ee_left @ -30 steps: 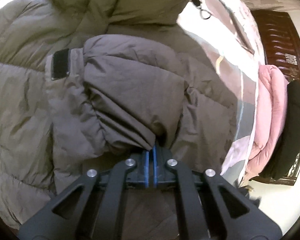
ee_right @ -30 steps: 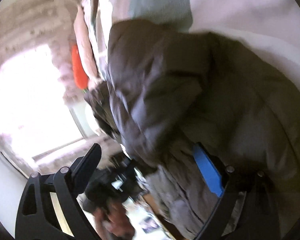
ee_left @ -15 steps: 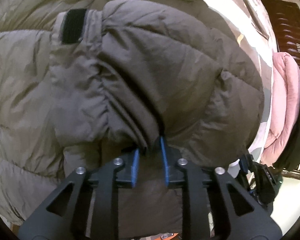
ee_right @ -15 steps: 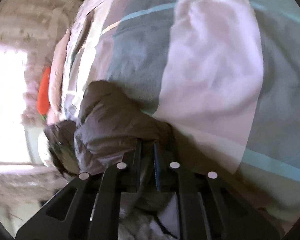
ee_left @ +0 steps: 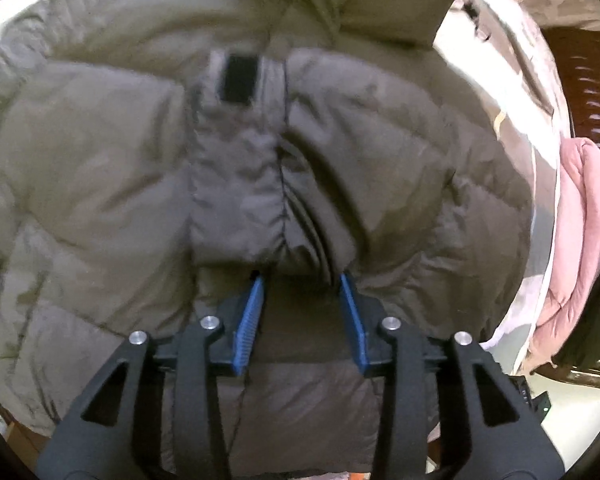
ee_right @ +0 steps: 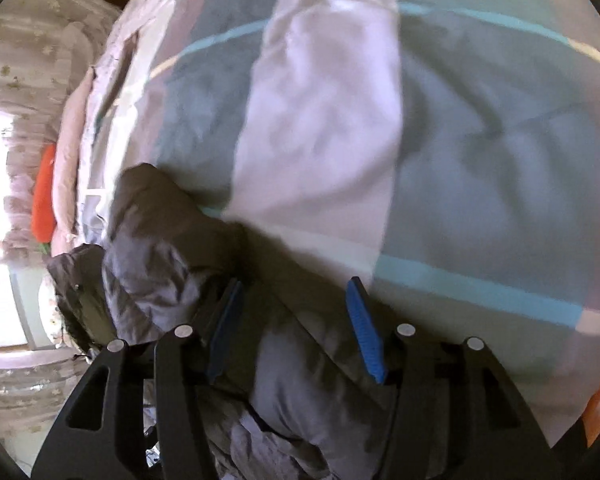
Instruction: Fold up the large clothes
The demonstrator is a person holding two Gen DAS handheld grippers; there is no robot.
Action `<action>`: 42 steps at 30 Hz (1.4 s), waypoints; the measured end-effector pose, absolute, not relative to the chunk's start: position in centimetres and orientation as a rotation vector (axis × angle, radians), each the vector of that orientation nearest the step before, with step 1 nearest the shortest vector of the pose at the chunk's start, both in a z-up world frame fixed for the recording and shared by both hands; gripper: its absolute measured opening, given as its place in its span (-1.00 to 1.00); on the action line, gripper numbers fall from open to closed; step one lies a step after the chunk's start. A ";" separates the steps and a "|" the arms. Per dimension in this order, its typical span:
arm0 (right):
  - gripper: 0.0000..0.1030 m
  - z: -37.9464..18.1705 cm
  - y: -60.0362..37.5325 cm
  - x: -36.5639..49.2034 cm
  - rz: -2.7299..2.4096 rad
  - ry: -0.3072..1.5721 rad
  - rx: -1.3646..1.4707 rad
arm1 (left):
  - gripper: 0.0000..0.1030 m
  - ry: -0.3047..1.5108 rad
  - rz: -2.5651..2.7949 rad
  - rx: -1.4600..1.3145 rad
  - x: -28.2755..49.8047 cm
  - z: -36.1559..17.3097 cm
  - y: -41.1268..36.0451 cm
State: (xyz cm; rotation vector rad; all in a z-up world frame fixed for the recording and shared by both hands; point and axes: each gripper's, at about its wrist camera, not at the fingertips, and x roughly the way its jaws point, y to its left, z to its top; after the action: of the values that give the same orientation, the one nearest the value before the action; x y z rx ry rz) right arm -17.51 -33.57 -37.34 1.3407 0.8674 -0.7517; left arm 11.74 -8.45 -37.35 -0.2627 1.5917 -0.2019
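With a sleeve already laid over the puffy jacket filling the left view's centre, both the left gripper and right gripper stand spread and empty, leaving further folds on the striped bedspread undone.

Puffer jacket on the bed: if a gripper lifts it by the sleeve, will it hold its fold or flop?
The jacket would probably flop: its quilted panels sag and crease. The sleeve bunches into soft wrinkles, so it likely compresses between jaws. Its smooth shell looks somewhat slippery; a shallow pinch may slide off.
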 end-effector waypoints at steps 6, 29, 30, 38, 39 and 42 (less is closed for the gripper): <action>0.10 -36.2 -35.5 -13.9 -0.632 0.826 1.292 | 0.09 1.443 -0.193 -0.140 13.4 -33.7 -9.8; 0.38 -33.8 -27.8 2.1 -0.459 1.012 0.611 | 0.24 1.355 -0.117 -0.021 16.2 -33.9 -9.5; 0.38 -34.6 -27.1 2.8 -0.436 1.043 0.600 | 0.24 1.366 -0.126 -0.017 16.2 -34.1 -9.6; 0.38 -36.6 -27.0 3.2 -0.439 1.116 0.627 | 0.25 1.463 -0.118 0.000 16.7 -37.2 -11.2; 0.38 -35.8 -26.7 2.4 -0.457 1.086 0.616 | 0.27 1.449 -0.122 0.008 16.6 -37.0 -11.4; 0.38 -35.4 -25.7 0.0 -0.480 1.089 0.587 | 0.40 1.434 -0.123 0.068 15.5 -36.7 -11.6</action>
State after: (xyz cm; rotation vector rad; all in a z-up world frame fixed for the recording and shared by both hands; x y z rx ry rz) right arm 0.03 -25.73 -35.41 0.5871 1.0890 -0.4803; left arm 15.51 -11.61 -36.68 0.0683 1.4343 -0.1226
